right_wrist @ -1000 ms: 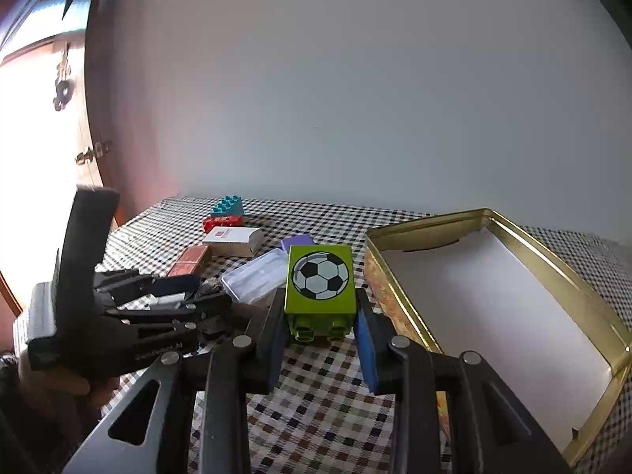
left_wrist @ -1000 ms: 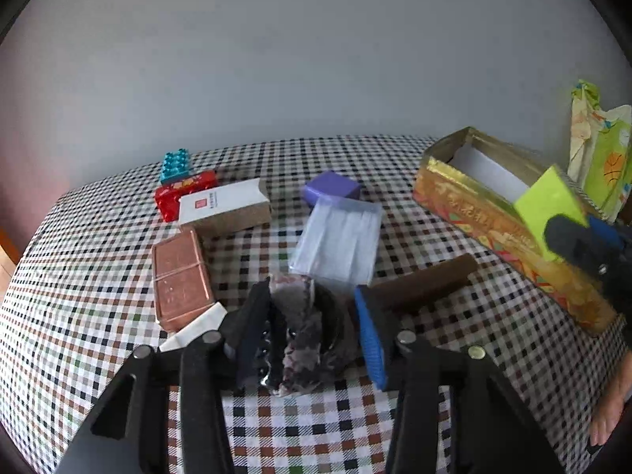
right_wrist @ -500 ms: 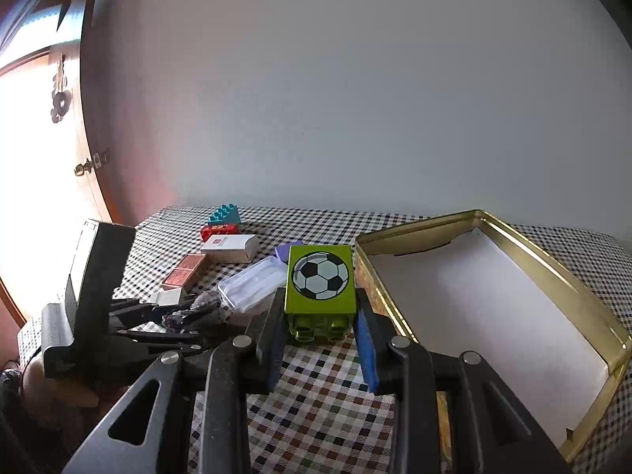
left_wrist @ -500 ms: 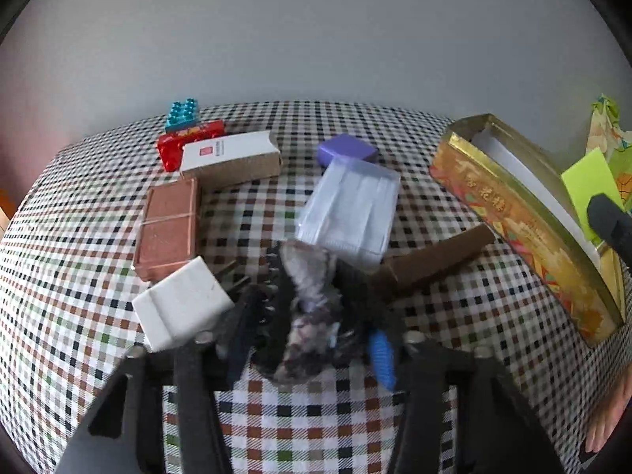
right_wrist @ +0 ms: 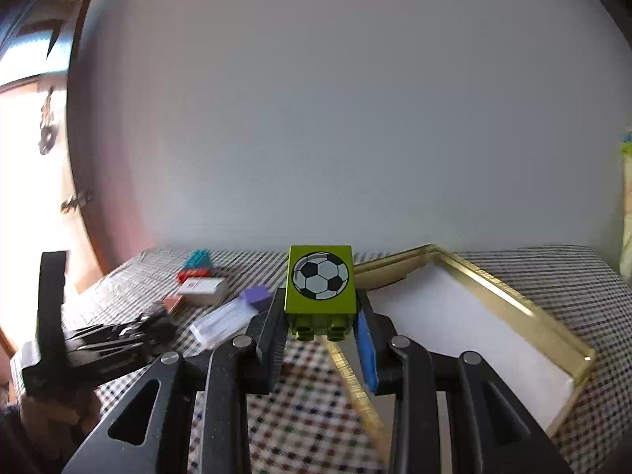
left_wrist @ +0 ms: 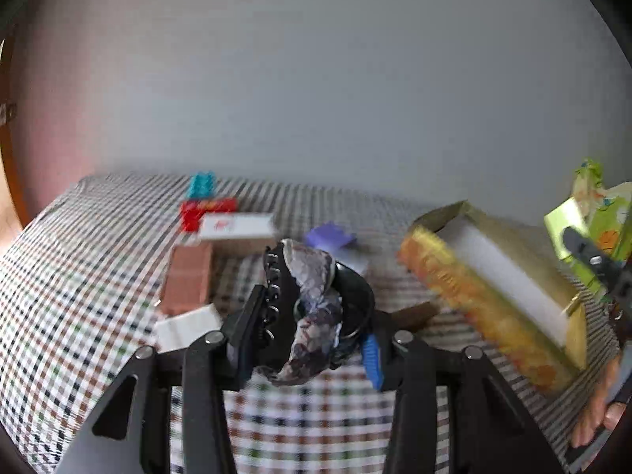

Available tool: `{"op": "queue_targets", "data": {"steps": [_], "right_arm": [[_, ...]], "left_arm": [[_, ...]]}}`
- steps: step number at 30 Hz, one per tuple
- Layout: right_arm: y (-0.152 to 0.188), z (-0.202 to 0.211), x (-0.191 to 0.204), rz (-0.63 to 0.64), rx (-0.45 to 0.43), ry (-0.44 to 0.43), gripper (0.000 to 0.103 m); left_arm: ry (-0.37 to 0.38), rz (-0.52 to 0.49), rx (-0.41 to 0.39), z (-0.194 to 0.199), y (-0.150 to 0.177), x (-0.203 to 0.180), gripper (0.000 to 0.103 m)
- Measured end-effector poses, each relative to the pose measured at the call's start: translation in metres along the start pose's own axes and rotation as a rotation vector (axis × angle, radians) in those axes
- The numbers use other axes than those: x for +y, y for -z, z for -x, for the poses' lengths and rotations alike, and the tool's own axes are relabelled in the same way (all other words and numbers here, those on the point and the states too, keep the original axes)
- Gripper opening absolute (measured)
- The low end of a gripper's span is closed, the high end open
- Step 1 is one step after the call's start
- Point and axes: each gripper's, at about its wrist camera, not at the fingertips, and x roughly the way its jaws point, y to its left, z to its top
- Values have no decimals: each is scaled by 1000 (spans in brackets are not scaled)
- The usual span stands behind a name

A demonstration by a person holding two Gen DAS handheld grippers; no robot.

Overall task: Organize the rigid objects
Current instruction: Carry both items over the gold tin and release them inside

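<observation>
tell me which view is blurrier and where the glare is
Left wrist view: motion blur smears the checked tablecloth and gold tin; the hair claw in the left gripper stays sharper. Right wrist view: green soccer block crisp, blown-out window glare at left.

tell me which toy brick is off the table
The green brick with the football print, held in the right tool. The teal brick and red brick lie on the checked tablecloth.

Beyond my fingers a plain grey wall [right_wrist: 335,118]; checkered tablecloth [right_wrist: 308,407] beneath; bright wooden door [right_wrist: 23,197] to my left.
</observation>
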Motion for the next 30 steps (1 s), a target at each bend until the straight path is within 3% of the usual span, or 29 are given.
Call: {"op": "queue_targets", "data": {"steps": [6,10,16,22,25,30], "right_arm": [[-3,7,-43,-45,-1,89,34],[0,13,-70,-5,6,166,34],[9,5,-102,-12,85,226,34],[14,-1,-103,7,144,223,34],[19,-10,-97,45,181,271,34],[22,-29,-103,-14,255,248,34]], "left_arm": [[91,-96,-49,5,-12,-55,42],[159,-165,-50,-2,-16,-96,42],[255,-230,-34,-20,-20,-156,42],[270,-271,29,-40,-20,-188,42],[248,-273,62,-53,-17,-191,42],[237,-272,109,-70,-6,-189,42]]}}
